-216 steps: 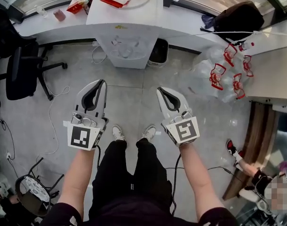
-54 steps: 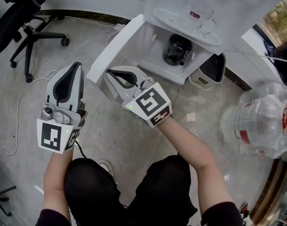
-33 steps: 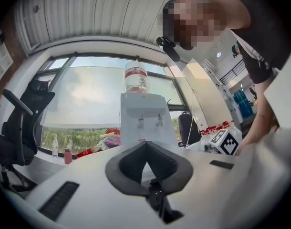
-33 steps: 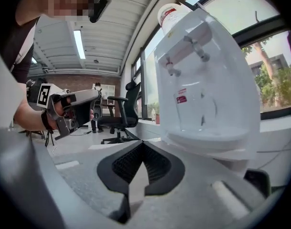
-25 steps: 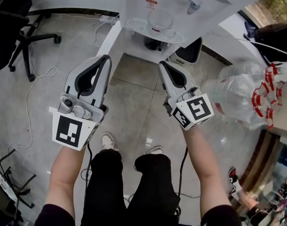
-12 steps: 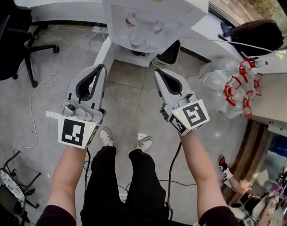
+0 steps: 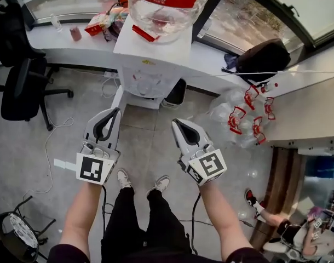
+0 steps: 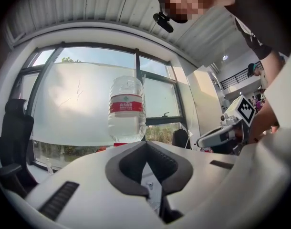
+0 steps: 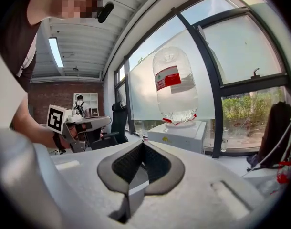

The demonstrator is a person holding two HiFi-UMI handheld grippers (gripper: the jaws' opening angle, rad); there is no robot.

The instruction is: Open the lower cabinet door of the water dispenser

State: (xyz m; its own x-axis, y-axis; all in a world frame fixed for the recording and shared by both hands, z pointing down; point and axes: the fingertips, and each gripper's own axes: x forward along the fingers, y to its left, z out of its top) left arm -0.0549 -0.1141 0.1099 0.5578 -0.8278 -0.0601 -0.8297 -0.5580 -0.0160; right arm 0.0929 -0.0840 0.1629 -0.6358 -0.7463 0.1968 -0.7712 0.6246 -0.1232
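The white water dispenser [image 7: 150, 73] stands against the window counter with a large clear bottle [image 7: 167, 4] on top. Its lower cabinet door [image 7: 117, 98] hangs swung out to the left. Both grippers are held up, well back from it, over the floor. The left gripper [image 7: 114, 112] is shut and holds nothing. So is the right gripper [image 7: 175, 123]. In the left gripper view the bottle [image 8: 127, 109] rises beyond the closed left gripper [image 8: 146, 143]. In the right gripper view the bottle [image 9: 176, 85] and the dispenser top [image 9: 179, 135] stand past the closed right gripper [image 9: 143, 143].
A black office chair [image 7: 24, 86] is at the left. A dark waste bin [image 7: 177, 92] sits right of the dispenser. Empty bottles with red handles [image 7: 246, 108] lie on the floor at the right. A black bag [image 7: 265, 59] rests on the counter. Cables trail over the floor [image 7: 46, 163].
The cabinet door, shut in the earliest frame, now stands open. Over the last second both grippers rose and drew back from the dispenser, both staying shut.
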